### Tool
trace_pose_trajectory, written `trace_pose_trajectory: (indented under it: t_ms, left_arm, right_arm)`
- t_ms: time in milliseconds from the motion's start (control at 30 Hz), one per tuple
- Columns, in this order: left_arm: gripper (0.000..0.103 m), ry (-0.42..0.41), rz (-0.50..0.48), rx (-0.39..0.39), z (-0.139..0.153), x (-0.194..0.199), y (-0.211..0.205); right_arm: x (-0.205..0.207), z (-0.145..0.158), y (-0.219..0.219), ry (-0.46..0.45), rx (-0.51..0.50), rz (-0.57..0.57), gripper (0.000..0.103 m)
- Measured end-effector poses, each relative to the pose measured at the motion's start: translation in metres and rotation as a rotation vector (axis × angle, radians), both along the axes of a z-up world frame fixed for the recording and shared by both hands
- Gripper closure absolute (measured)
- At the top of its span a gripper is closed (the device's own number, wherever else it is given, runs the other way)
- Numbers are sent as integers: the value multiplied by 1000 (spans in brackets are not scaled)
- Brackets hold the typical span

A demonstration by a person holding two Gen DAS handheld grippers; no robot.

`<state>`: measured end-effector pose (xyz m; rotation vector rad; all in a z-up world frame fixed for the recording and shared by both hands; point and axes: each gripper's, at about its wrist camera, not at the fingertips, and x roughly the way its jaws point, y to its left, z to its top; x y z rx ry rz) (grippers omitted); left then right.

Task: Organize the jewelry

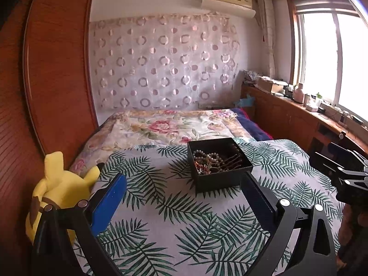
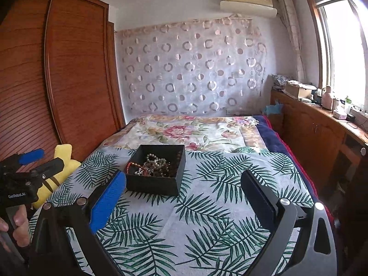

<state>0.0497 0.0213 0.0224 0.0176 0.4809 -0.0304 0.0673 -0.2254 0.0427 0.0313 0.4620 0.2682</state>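
A black open box (image 1: 220,179) sits on the leaf-print bed cover (image 1: 161,218). It holds a tangle of jewelry (image 1: 214,161): pearl strands, brown bead strings and a red piece. My left gripper (image 1: 184,181) is open and empty, hovering just short of the box. In the right wrist view the box (image 2: 154,184) and its jewelry (image 2: 151,164) lie ahead and left of my right gripper (image 2: 184,181), which is open and empty. The left gripper (image 2: 34,158) shows at that view's left edge, held in a hand.
A yellow plush toy (image 1: 57,188) lies at the bed's left edge beside a wooden wardrobe (image 1: 46,69). A floral quilt (image 1: 165,126) covers the far bed. A wooden counter (image 1: 299,115) with clutter runs under the window on the right.
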Motion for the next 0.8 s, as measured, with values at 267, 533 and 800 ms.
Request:
trace_pose_trajectory:
  t_ms: [267, 533, 800]
  left_arm:
    - [8, -9, 0, 2, -1, -4, -4]
    - [8, -8, 1, 4, 0, -3, -4]
    - [8, -10, 1, 5, 2, -4, -6]
  right_arm:
    - [1, -2, 0, 3, 3, -2, 2]
    - [0, -2, 1, 2, 1, -1, 2]
    - [0, -4, 2, 2, 3, 0, 2]
